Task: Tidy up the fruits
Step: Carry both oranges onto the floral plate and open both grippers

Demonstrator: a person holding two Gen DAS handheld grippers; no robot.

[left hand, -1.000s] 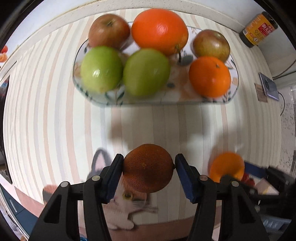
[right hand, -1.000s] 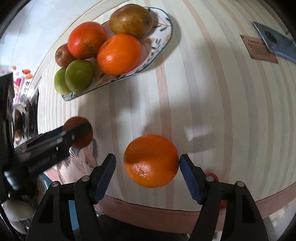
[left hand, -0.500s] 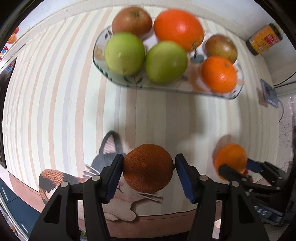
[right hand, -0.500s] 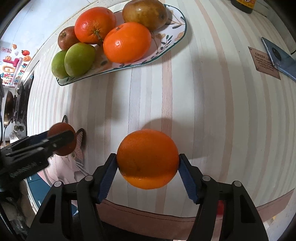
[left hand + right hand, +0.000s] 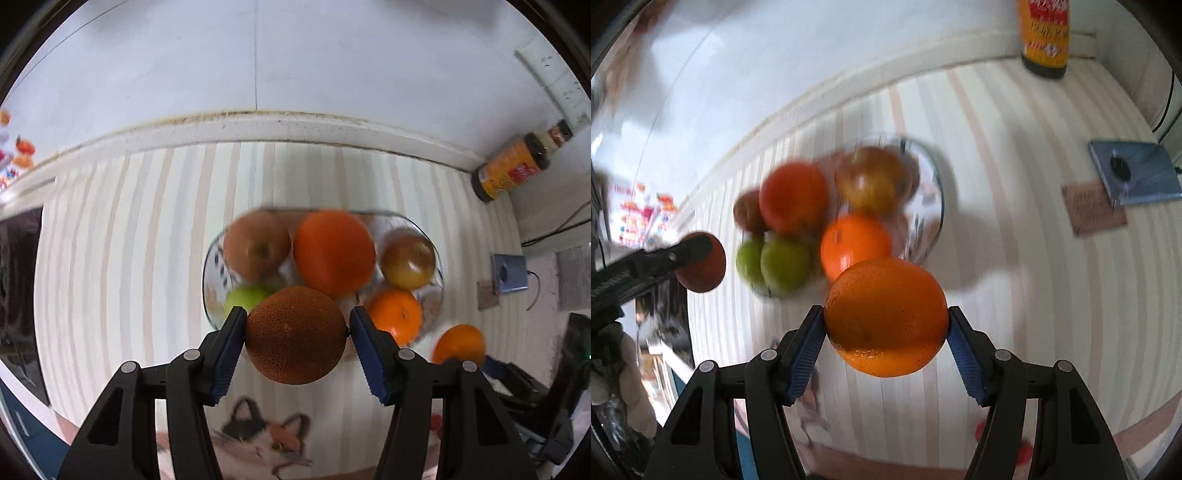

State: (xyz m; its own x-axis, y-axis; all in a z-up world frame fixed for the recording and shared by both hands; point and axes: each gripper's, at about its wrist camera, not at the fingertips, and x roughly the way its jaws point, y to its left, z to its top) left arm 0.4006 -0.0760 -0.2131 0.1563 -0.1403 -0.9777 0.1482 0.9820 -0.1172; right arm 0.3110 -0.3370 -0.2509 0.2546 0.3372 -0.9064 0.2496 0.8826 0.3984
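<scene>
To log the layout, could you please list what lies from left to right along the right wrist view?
Dark russet fruit in the left tongs, green apples, held orange, brown card, blue phone.

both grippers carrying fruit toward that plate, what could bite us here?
1. The plate already holds six fruits, little bare surface; added fruit may roll off.
2. The left gripper with the dark orange and the right gripper with the bright orange head for the same plate; they could collide.
3. Both views are motion-blurred; a fast release could knock the green apples.
</scene>
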